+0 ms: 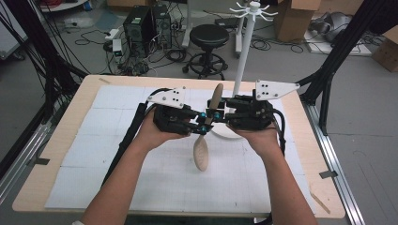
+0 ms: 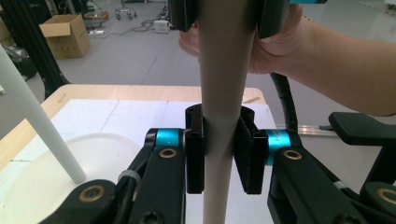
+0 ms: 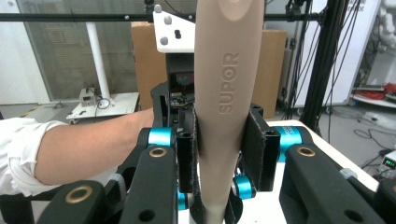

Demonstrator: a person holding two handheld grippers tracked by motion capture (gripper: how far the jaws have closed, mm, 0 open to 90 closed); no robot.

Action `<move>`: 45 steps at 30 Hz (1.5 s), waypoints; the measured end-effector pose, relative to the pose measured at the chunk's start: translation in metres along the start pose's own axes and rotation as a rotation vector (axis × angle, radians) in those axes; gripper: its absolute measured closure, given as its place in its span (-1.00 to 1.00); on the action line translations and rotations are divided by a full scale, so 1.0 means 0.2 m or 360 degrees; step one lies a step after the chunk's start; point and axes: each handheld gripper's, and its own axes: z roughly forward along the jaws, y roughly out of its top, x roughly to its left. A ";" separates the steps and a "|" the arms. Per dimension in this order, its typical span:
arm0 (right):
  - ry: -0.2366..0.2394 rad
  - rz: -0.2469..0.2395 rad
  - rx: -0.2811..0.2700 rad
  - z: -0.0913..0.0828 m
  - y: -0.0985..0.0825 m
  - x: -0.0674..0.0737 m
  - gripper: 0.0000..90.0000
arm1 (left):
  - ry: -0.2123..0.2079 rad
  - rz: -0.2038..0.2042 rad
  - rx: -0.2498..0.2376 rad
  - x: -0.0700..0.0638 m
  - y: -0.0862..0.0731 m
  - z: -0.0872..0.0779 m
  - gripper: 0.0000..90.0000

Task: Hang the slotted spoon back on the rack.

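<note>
A beige spoon (image 1: 206,131) is held above the middle of the desk (image 1: 56,154) by 2 handheld grippers brought together from either side. At left, the left gripper (image 1: 199,123) is seen with its jaws pinched on the spoon's handle; in the left gripper view the 2 black pads (image 2: 195,154) are pressed against the pale shaft (image 2: 219,116), which runs straight up between them. The spoon's bowl is pointed toward the near edge of the desk, its handle end toward the far edge, the whole utensil lifted clear of the white mat (image 1: 108,150) that covers the desktop.

At right, the right gripper (image 1: 221,116) is clamped on the same handle just beside the left one; in the right gripper view its pads (image 3: 254,149) are closed on the shaft (image 3: 224,107) below the embossed word SUPOR. No earlier position of these jaws is shown. Each gripper is topped by a grey 3-cornered plate (image 1: 169,97).

Behind the grippers, near the far edge of the desk, a white stand (image 1: 245,51) is set on a round white base (image 1: 230,132), the base partly hidden by the right hand (image 1: 258,138).
</note>
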 end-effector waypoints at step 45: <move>-0.0322 -0.0004 0.0074 -0.30 0.12 -0.08 0.54 | 0.0602 -0.0273 -0.0099 0.01 -0.21 -0.64 -0.82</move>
